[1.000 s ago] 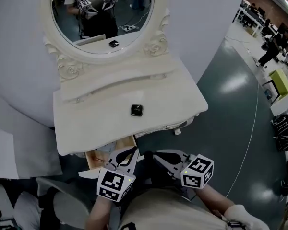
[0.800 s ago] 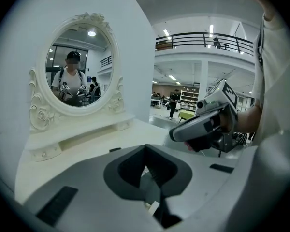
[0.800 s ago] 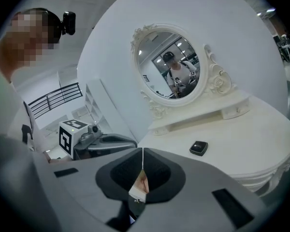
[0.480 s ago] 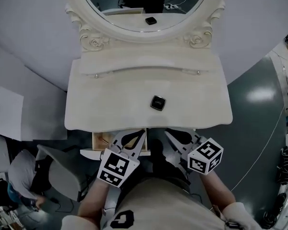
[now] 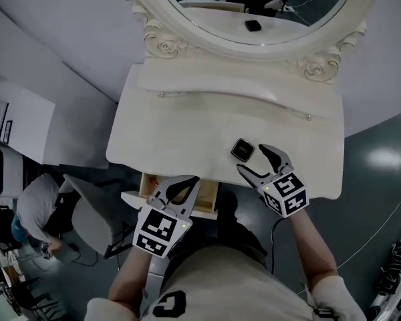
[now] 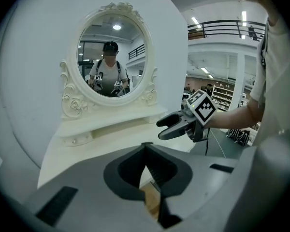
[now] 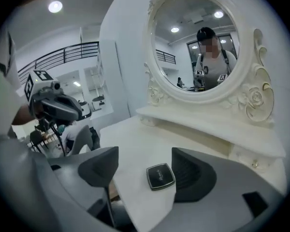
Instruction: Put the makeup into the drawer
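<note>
My right gripper (image 5: 252,158) has just been opening. Its jaws stand wide, pads clear of the makeup compact (image 7: 160,176), which lies flat between them. Compact: glossy black, rounded square, no long axis, skewed to the cream table (image 5: 187,132) edge. Left gripper (image 5: 180,189) closed, above the open wooden drawer (image 5: 149,182).

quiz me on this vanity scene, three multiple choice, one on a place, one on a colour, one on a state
1. Where does the compact lie?
A on the mirror's shelf
B on the tabletop
C on the floor

2. What colour is the compact?
A black
B white
C pink

3. How does the drawer stand?
A pushed shut
B lifted out
C pulled open

Answers:
1 B, it lies flat near the tabletop's front edge.
2 A, it is dark against the cream top.
3 C, its wooden inside shows below the front edge.
</note>
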`<state>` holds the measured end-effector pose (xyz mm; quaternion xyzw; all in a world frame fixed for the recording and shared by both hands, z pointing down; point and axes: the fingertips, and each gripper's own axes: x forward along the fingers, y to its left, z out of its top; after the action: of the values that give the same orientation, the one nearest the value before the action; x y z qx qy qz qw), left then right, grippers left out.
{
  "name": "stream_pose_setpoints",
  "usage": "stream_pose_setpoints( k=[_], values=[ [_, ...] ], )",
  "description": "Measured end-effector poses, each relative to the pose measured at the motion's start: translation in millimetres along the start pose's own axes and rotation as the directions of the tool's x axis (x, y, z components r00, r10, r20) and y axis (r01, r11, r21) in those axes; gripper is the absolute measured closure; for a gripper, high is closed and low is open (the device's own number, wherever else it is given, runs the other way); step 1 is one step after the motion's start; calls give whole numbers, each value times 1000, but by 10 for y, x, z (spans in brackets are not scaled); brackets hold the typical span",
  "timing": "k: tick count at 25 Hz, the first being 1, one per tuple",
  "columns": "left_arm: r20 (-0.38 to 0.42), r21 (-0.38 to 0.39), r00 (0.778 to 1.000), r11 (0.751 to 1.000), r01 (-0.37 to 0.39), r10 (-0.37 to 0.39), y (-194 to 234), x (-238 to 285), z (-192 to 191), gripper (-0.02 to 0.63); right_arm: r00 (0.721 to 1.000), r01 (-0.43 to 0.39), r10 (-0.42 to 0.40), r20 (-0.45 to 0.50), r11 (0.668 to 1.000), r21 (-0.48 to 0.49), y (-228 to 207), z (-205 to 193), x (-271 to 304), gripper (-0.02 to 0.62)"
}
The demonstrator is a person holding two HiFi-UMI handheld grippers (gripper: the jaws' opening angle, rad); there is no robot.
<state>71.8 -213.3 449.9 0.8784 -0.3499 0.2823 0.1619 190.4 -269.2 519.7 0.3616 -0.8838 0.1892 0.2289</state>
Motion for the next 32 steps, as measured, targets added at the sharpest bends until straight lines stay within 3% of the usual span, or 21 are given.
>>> stream_pose_setpoints(
  k=[7,15,20,32],
  values=[
    [-29,-47,995,994,-95,94,203,-116,-114,551,977,-48,33,-211,997,-68,-291,-496,565,258],
    [-28,-87,991,987,-136,134,328,-198,-169,551,953,-58,24,-302,993,-104,-396,-780,887,258],
    [-17,-96,988,983,-155,154,408,-248,-167,551,941,-55,8,-338,990,-131,-420,-913,970,258],
    [12,-143,972,962,-231,235,620,-623,-331,551,948,-27,-16,-317,991,-130,-451,-928,984,259]
  ],
)
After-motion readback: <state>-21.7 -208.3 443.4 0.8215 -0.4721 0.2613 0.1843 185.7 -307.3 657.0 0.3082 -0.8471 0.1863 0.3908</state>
